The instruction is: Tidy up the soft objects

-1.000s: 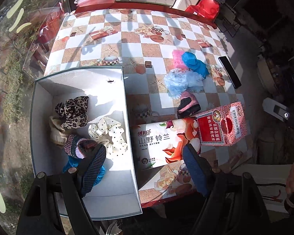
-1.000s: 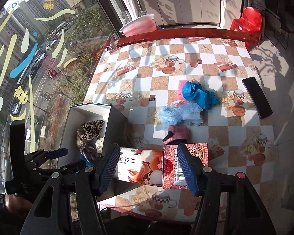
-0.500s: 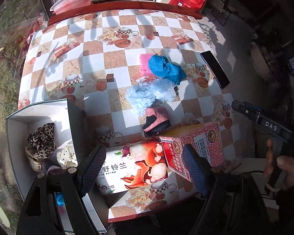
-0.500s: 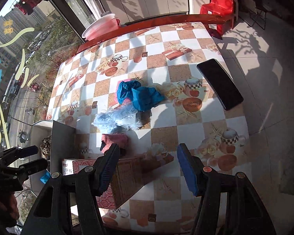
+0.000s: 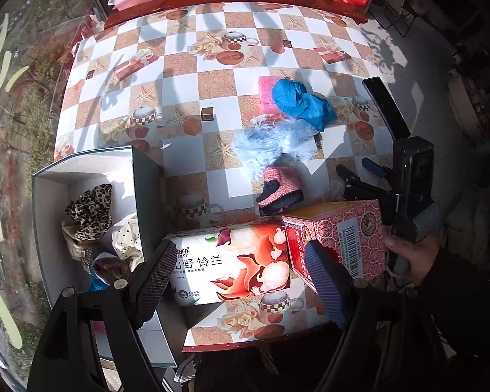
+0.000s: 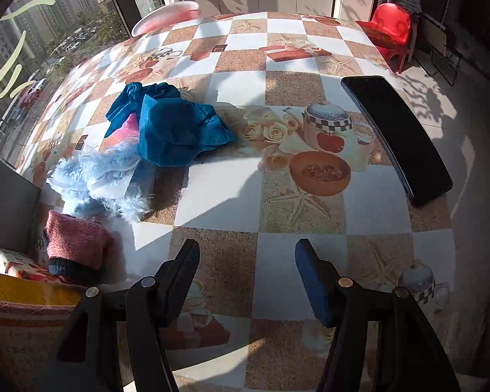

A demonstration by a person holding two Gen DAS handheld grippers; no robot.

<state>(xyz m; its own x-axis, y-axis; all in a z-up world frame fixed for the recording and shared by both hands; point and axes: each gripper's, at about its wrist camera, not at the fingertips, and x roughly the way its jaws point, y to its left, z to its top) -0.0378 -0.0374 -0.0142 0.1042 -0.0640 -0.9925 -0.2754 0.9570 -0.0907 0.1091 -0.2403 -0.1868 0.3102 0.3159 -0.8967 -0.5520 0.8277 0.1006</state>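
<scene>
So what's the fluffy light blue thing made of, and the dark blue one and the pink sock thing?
The fluffy light blue piece looks like long-pile fuzzy yarn or faux fur: wispy strands stick out all round. The dark blue cloth seems a thin, matte crinkled fabric, judging by its sharp creases and fine ribs. The pink sock looks knitted, with a speckled, nubbly surface and a dark cuff.
</scene>
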